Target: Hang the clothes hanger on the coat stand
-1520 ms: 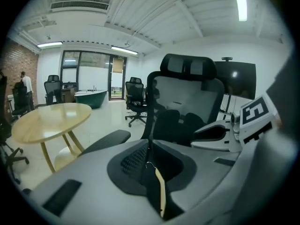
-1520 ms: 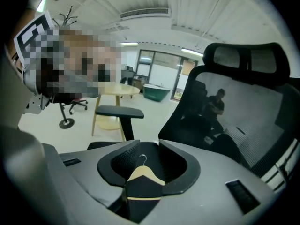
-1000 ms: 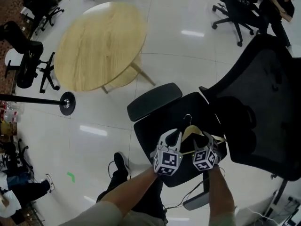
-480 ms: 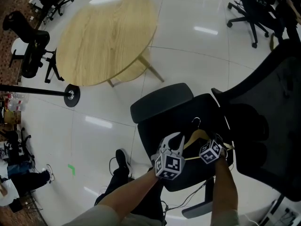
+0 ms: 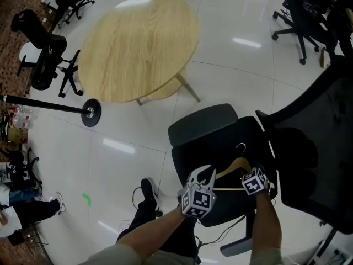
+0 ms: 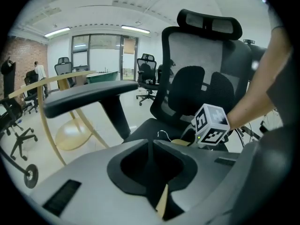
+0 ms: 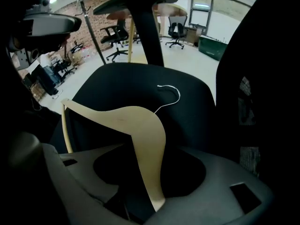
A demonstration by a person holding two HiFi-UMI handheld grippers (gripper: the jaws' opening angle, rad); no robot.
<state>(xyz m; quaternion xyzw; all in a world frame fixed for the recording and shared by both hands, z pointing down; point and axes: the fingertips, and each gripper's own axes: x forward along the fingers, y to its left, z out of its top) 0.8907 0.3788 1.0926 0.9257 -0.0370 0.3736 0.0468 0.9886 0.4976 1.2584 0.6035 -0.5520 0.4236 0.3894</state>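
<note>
Glossy white flooring [image 5: 121, 164] and scattered office chairs frame a pickup under way. The right gripper [image 7: 151, 196] has just been closing, and its jaws now sit fairly wide on one arm of the wooden hanger [image 7: 140, 125], whose end runs down between them. The left gripper [image 6: 151, 182] has its jaws drawn together on a pale sliver of the same hanger, seemingly the far end or its lower bar. Between the two, the hanger lies tilted over the black chair seat [image 5: 204, 148]. Its wire hook [image 7: 171, 90] points away from the person, towards the raised armrest. Beyond the chair stands a round wooden table [image 5: 138, 43]. Past that a thin black pole on a round base [image 5: 91, 113], probably the coat stand, rises well apart from the chair. This looks like the opening step: grip secured, carry not yet begun. The next move calls for lifting the hanger clear of the seat and armrest and keeping the hook free. It then has to be carried past the table to the stand and turned so the hook can drop over a peg.
</note>
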